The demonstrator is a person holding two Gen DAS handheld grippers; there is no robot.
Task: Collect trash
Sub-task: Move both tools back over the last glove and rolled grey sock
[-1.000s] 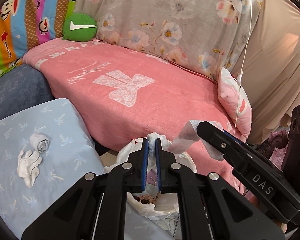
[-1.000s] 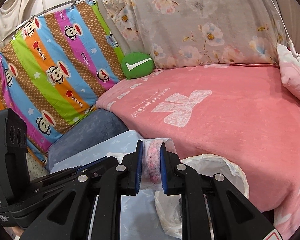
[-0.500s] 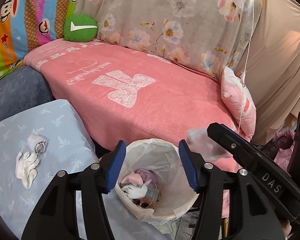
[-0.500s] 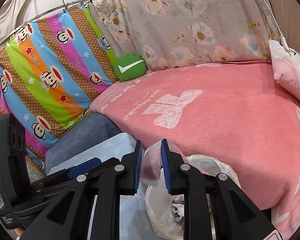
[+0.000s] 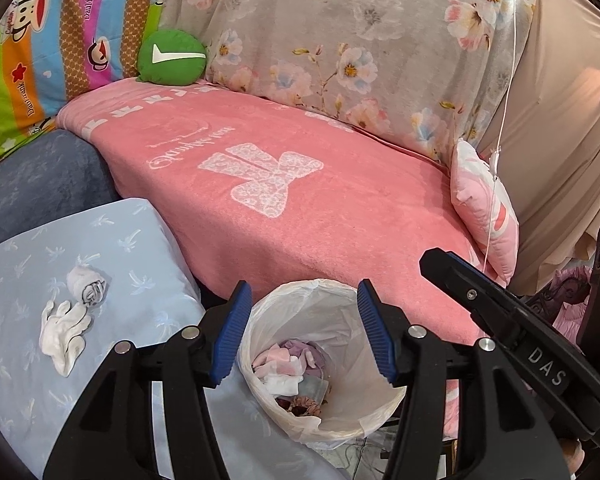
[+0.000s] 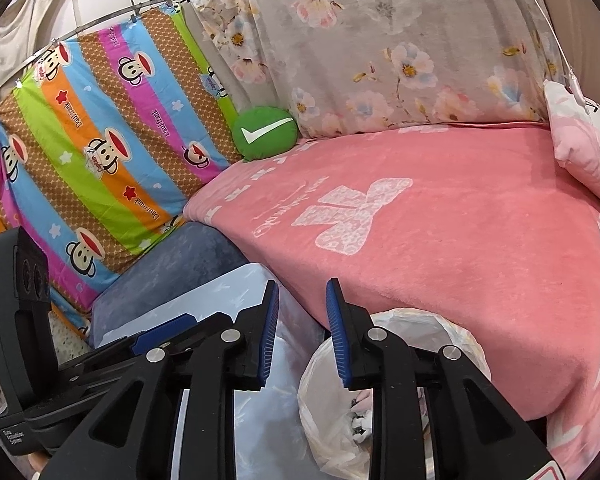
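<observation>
My left gripper (image 5: 304, 332) hangs open right above a small bin with a white liner (image 5: 352, 416), with nothing between its blue pads. Crumpled pink and white trash (image 5: 288, 368) lies at the bottom of the bin. Two white tissue wads (image 5: 64, 332) rest on the light blue cushion (image 5: 140, 240) to the left. My right gripper (image 6: 302, 332) is open a small way and holds nothing, over the gap between cushion and bin (image 6: 404, 320). Its tip (image 5: 436, 264) shows at the right of the left wrist view.
A pink blanket (image 5: 300, 184) covers the sofa seat behind the bin. A green round pillow (image 5: 172, 56) and a striped cartoon sheet (image 6: 100, 140) are at the back left, and a pink pillow (image 5: 484, 216) at the right. A thin white cord (image 5: 500, 120) hangs there.
The left gripper opened and its white tissue dropped into the bin. The right gripper opened and the pink wrapper it held has fallen out of its jaws.
</observation>
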